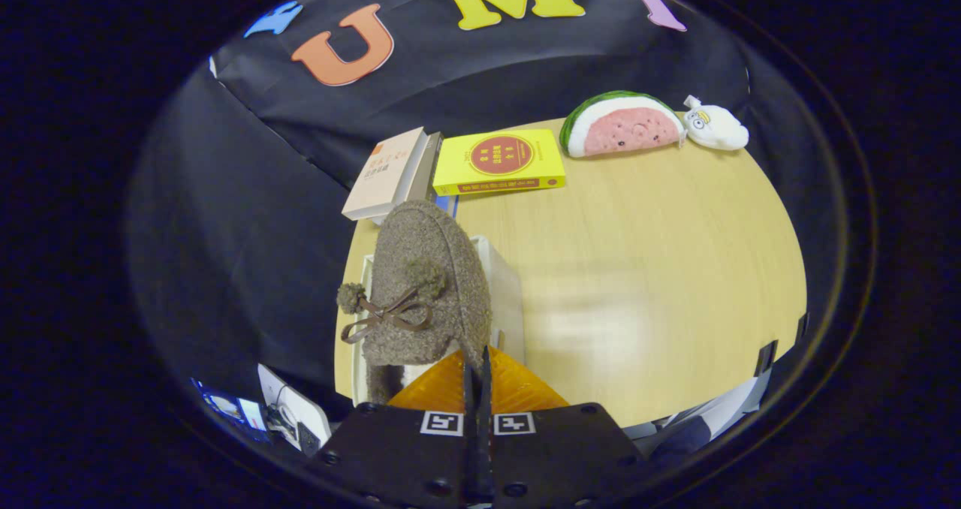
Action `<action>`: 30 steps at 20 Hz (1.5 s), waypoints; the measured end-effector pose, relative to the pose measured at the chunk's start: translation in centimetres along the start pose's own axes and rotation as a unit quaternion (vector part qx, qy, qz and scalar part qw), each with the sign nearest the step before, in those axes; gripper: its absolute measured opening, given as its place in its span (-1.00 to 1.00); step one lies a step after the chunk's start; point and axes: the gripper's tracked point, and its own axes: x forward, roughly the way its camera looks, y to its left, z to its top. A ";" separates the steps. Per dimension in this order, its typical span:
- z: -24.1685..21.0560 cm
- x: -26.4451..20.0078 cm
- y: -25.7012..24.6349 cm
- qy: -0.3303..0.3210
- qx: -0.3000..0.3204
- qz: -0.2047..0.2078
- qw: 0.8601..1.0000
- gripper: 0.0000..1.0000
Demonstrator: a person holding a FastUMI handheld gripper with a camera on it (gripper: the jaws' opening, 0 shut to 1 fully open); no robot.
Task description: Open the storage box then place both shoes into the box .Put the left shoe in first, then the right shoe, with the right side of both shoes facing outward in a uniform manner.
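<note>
— One shoe (424,284), the fuzzy brown one with the bow, hangs from your gripper (477,377); the fingers look pinched together on its rim.

— Why hold it there?

— Probably so you can lower it into the white storage box (507,291) beneath it, at the desk's (646,269) left edge. Books (450,165) sit along the far edge.
</note>
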 end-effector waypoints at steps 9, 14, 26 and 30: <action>-1.8 3.0 1.1 -0.040 -0.014 -0.048 0.998 -0.99; -2.3 4.4 -0.2 -0.052 -0.023 -0.067 0.996 -0.99; -2.7 4.1 -0.5 -0.059 0.000 -0.008 0.998 -0.78; -1.2 2.6 -2.5 -0.097 -0.014 -0.019 0.995 -0.75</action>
